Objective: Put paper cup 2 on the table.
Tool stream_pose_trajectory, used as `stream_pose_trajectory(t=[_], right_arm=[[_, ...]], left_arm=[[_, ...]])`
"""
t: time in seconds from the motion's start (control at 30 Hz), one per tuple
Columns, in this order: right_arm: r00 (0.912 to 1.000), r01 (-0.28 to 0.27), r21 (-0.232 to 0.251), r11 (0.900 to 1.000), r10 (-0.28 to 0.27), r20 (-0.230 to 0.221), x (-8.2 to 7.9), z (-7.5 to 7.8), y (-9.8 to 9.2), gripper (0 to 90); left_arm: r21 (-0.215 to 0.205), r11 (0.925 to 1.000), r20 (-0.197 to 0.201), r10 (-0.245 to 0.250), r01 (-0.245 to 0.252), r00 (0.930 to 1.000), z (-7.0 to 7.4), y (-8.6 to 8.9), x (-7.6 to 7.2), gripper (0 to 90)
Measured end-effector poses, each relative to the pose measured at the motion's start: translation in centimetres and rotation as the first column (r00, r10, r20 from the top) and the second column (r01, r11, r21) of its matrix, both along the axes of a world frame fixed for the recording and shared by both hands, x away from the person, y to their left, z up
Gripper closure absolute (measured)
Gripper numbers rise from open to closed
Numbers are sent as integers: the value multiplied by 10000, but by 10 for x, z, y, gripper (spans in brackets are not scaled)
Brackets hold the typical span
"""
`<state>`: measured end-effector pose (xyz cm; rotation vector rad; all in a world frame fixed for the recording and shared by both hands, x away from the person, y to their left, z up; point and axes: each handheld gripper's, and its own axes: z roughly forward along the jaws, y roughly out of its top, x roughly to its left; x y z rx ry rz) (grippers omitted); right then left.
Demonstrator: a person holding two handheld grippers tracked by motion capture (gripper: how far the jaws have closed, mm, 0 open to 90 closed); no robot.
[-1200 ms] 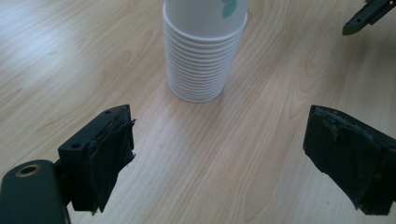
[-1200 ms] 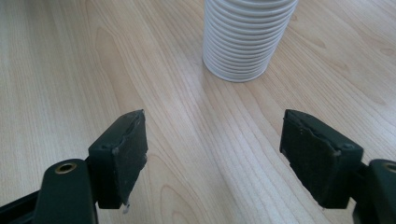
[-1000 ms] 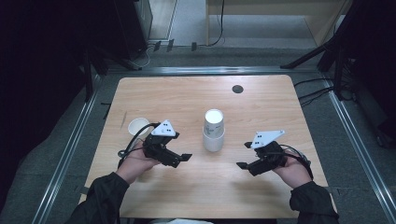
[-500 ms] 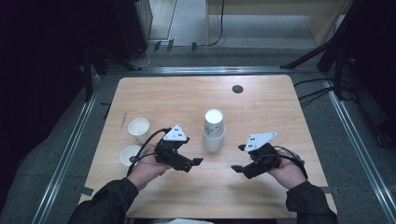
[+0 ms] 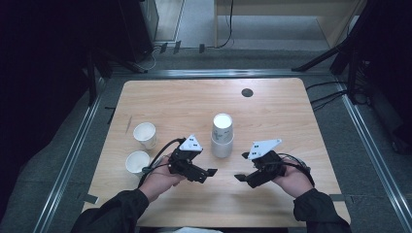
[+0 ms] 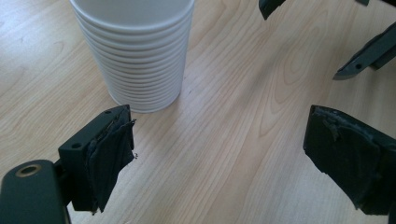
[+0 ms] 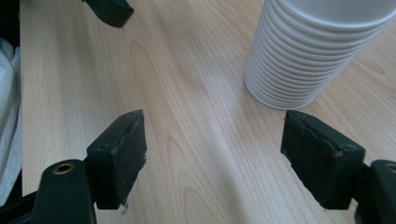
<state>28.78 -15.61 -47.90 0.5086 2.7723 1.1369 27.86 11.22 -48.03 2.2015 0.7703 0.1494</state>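
We hold both tools, left tool (image 5: 210,173) and right tool (image 5: 239,177), wide and empty near the unmarked ribbed white paper cup stack (image 5: 222,135).

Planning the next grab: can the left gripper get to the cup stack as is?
Probably yes: the left gripper is open, with bare table between it and the cup stack.

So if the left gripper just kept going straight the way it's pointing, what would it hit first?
Probably the right gripper: the left gripper points across the light wooden table toward it, open. The white stack of ribbed paper cups sits just off that line, though depth is unclear.
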Motion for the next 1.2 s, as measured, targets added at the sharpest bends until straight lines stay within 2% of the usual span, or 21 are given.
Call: stream_pose_trajectory(t=[0.13,0.2,0.33,0.6,0.83,1.03,1.13,1.17,1.2], right_arm=[[10000,-75,-21,10000,75,-11,-1,0,2,227],[10000,-93,-44,9999,92,-29,-1,-1,3,227],[9999,-127,-66,9999,127,-37,-2,-1,6,227],[9999,-124,-140,9998,123,-24,-3,-2,8,227],[9998,-206,-225,9995,205,-58,-3,-3,10,227],[9997,-229,-290,9993,227,-76,-3,-4,10,226],[9994,-333,-500,9982,327,-123,-2,-8,11,216],[9992,-365,-594,9976,354,-193,-1,-10,12,213],[9986,-491,-876,9949,471,-249,0,-15,14,213]], left_arm=[[184,9998,380,-26,19,9993,-4,-2,0,87],[247,9997,399,61,-70,9992,-6,-2,0,147],[545,9985,397,60,-81,9992,-11,-3,1,148],[746,9971,443,-163,130,9989,-17,-6,0,148],[1061,9938,701,-399,324,9967,-20,-9,-1,148],[1184,9921,674,-498,415,9965,-24,-9,-1,148],[1499,9876,595,-564,469,9966,-29,-11,0,148],[1757,9835,595,-547,435,9967,-32,-12,1,148],[1894,9812,612,-507,382,9968,-34,-12,2,148]])
